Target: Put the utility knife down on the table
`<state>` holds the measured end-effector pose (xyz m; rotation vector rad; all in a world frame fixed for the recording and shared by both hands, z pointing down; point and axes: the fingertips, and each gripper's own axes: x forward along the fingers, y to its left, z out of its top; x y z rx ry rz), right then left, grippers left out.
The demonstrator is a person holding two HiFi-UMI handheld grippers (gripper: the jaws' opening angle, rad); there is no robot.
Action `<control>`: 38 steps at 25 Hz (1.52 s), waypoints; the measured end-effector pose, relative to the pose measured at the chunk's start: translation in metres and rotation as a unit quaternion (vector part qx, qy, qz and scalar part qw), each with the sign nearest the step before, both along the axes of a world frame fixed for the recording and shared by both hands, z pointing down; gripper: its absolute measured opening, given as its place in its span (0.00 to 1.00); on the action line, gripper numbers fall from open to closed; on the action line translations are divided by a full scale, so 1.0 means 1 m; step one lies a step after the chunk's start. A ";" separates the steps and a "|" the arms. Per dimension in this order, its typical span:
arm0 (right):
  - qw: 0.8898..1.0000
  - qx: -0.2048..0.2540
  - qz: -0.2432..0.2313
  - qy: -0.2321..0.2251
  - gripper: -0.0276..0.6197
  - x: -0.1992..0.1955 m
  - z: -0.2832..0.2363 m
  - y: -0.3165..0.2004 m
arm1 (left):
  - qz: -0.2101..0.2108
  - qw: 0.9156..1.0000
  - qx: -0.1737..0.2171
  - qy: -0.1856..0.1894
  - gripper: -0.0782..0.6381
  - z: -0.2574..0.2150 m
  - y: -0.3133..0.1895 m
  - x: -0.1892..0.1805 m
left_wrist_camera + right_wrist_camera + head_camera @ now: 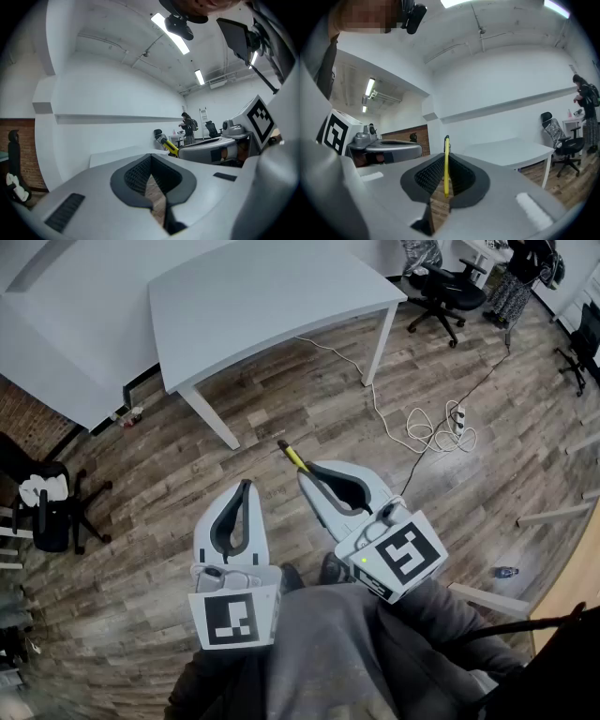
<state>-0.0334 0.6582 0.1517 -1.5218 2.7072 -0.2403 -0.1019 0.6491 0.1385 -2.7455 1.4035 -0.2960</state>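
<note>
A yellow and black utility knife (293,456) sticks out forward from my right gripper (309,474), which is shut on it above the wooden floor. In the right gripper view the knife (446,164) stands as a thin yellow strip pinched between the dark pads. My left gripper (246,486) hangs beside it to the left, shut with nothing between its jaws. From the left gripper view the knife (168,144) shows at the tip of the right gripper. The white table (272,296) stands ahead, a short way beyond both grippers.
A white cable (412,427) with a power strip lies on the floor to the right. Black office chairs (448,292) stand behind the table and another chair (52,507) at the left. A person (586,108) stands far off by a desk.
</note>
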 end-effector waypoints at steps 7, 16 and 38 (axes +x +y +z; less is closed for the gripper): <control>1.000 -0.002 -0.005 -0.002 0.08 0.019 0.009 -0.005 | -0.004 1.000 -0.007 -0.007 0.11 0.012 0.002 0.017; 1.000 -0.014 -0.019 0.001 0.08 0.011 0.022 -0.044 | -0.019 1.000 -0.018 0.000 0.11 0.027 -0.039 0.007; 1.000 -0.021 0.011 0.018 0.08 -0.017 0.017 -0.245 | 0.016 0.999 -0.033 0.032 0.11 0.036 -0.253 -0.014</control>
